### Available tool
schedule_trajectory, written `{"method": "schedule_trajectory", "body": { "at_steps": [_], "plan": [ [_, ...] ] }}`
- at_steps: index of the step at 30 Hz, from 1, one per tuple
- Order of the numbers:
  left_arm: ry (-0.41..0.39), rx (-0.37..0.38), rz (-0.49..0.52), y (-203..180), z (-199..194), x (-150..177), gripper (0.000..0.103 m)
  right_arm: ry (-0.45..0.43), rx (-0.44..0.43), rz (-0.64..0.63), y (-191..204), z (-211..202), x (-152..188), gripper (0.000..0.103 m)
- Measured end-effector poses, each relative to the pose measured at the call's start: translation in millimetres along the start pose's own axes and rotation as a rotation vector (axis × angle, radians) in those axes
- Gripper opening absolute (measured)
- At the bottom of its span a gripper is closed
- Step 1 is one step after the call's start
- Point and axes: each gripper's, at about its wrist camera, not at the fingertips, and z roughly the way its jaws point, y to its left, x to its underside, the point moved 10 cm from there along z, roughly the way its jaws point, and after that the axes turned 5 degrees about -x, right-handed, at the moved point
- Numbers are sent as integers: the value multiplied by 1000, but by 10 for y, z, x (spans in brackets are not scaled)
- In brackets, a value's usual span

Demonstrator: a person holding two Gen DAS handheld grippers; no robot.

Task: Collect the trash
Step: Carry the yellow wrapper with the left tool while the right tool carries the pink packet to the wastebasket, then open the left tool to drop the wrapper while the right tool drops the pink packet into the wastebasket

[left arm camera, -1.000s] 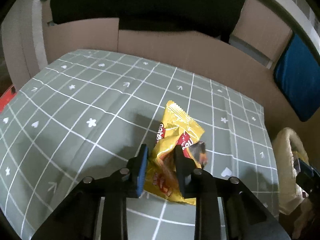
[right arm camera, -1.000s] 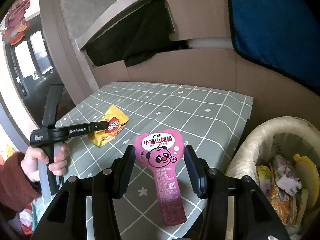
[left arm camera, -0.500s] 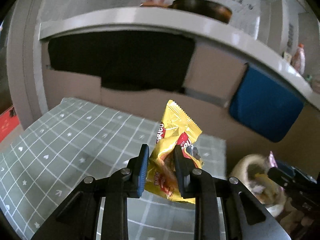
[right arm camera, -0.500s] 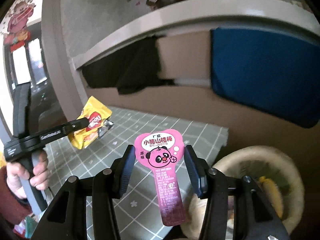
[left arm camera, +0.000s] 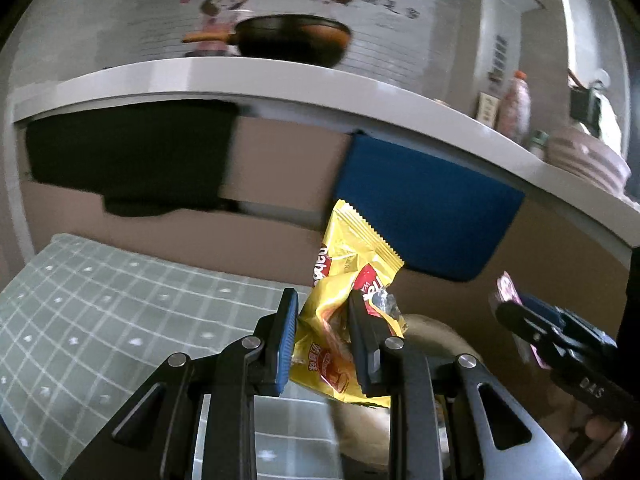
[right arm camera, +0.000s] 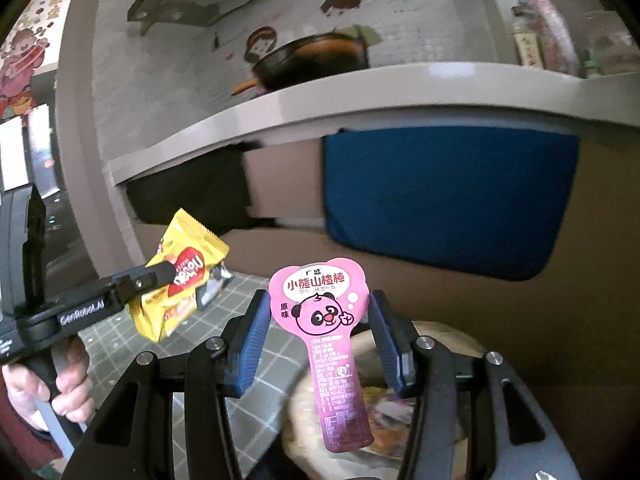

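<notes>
In the left wrist view, our left gripper (left arm camera: 322, 332) clamps the yellow snack bag (left arm camera: 348, 304), lifted off the bench (left arm camera: 100, 300); the bin (left arm camera: 436, 332) lies just ahead and below.

In the right wrist view, our right gripper (right arm camera: 318, 330) grasps the pink wrapper (right arm camera: 324, 320) upright, directly above the bin (right arm camera: 448, 340), the nearer hand.

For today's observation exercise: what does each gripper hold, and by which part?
Left gripper pinches the yellow snack packet at its crumpled middle. Right gripper clamps the pink panda wrapper across its wide head.
</notes>
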Motion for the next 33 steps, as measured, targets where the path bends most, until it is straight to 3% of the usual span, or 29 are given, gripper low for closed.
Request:
{"method": "schedule_trajectory", "body": {
  "at_steps": [11,20,27,33],
  "plan": [
    [78,113,21,-680,346,352,26,1,95,65,-585,-128,145,47],
    [213,144,-20,-792,877,803,26,88,129,123,-964,199,577,47],
    [262,127,6,-778,1171,994,27,169,119,191,-1166,487,919,47],
    [301,176,-3,-803,1273,1095,38,189,111,210,-1211,585,1058,49]
  ]
}}
